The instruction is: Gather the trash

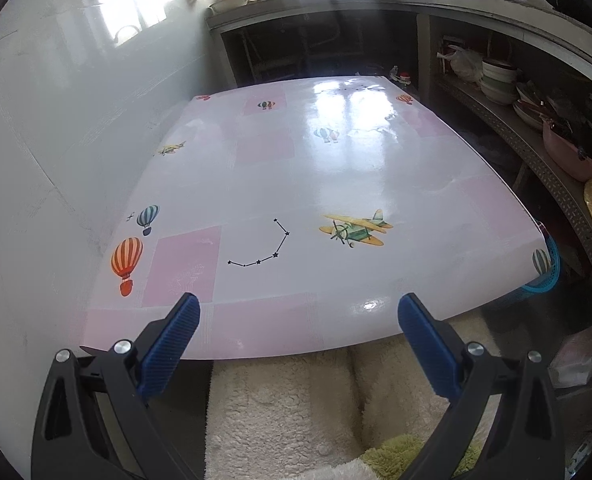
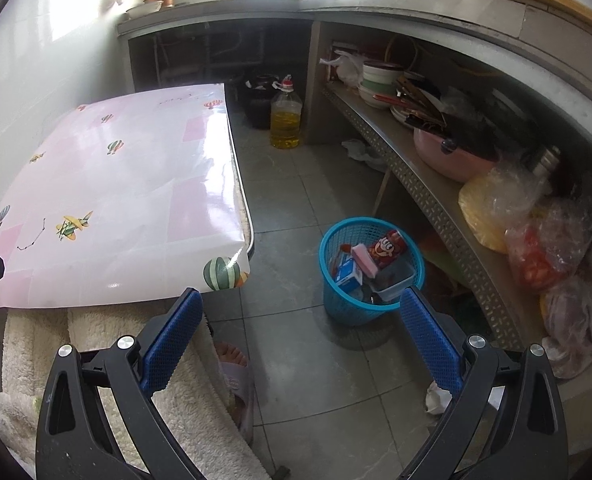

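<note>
Trash: several pieces already lie in the blue basket [image 2: 369,268], among them a red packet [image 2: 387,249], a pink piece [image 2: 363,258] and a blue-white carton [image 2: 347,274]; they are ahead of the right hand-held gripper [image 2: 300,322], between its two tips in the right wrist view.
Basket: it stands on the floor tiles [image 2: 319,368], just beside the low shelf [image 2: 427,196] and apart from the worktop corner.
Loose scrap: a crumpled white piece [image 2: 435,396] lies on the floor, low and to the right of the right hand-held gripper; I cannot tell whether it is trash.
Worktop: the surface with the pink balloon cloth [image 1: 296,184] lies ahead of the left hand-held gripper [image 1: 299,312]; I see no trash on it.
Right hand-held gripper: spread wide, holding nothing.
Left hand-held gripper: spread wide too, empty, over the near worktop edge.
Risk: the basket looks light, so a push on its rim may tip it and spill the contents; the white scrap near the shelf may be missed.
</note>
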The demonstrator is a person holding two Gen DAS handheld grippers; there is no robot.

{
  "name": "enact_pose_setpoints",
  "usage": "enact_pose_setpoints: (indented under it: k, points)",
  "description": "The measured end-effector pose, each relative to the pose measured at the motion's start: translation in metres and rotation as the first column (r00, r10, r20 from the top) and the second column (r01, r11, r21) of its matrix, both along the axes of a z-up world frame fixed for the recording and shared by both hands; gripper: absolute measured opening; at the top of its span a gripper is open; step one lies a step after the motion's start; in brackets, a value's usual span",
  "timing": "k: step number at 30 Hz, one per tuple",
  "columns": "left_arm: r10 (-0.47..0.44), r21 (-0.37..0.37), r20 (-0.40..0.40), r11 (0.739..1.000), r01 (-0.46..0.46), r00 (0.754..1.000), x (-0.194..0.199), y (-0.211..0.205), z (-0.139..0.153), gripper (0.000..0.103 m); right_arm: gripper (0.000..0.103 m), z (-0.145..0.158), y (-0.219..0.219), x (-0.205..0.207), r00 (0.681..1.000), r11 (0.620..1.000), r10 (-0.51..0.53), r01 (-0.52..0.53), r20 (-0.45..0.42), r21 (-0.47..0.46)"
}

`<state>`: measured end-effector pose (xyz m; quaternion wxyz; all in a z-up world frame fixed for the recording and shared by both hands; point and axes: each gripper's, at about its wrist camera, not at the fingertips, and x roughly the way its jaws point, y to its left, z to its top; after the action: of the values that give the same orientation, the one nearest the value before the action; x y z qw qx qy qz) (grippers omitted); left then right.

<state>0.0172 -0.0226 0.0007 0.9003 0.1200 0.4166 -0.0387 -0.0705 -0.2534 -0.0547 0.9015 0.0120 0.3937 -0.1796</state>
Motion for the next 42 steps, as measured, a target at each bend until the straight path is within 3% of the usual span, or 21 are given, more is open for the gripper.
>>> enact_pose_setpoints:
  k: [42]
  points:
    - [-0.034,-0.067,-0.063,0.997,0.029,0.997,0.0046,0.0000,-0.0047,0.097,0.095,0.0023,0.0039,0.0050,1.000,1.000,0.026,-0.026,-0.013,-0.011]
